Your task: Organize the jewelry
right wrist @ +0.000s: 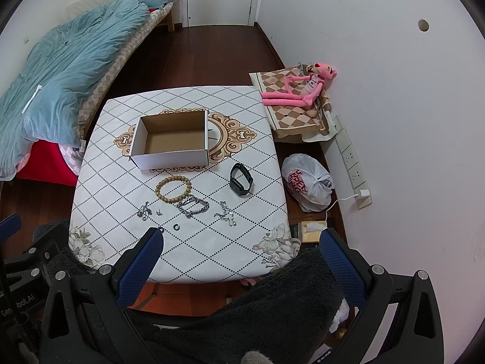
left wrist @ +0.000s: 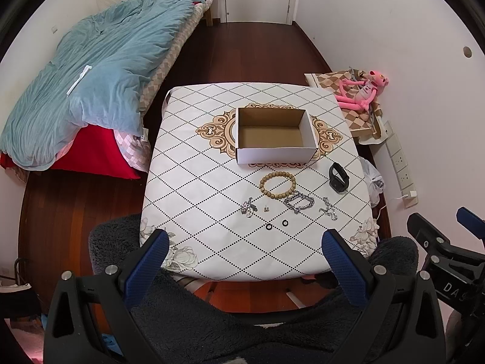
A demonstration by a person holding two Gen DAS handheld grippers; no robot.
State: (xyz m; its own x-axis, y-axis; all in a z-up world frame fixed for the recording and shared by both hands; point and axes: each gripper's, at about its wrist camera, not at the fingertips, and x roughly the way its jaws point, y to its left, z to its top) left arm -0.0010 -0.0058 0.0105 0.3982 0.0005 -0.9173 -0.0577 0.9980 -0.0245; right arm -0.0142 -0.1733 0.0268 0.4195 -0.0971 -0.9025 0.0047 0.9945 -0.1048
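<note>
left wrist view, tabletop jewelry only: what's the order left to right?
Silver charm cluster → small stud → wooden bead bracelet → silver chain bracelet → silver chain piece → black band. Two small black rings overlap the bead bracelet's span, so left out.

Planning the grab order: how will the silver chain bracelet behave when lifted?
The silver chain bracelet lies in loose kinked loops, so it will probably droop and swing. Its shiny metal links may slip between tongs; a push likely bunches it rather than rolls it.
</note>
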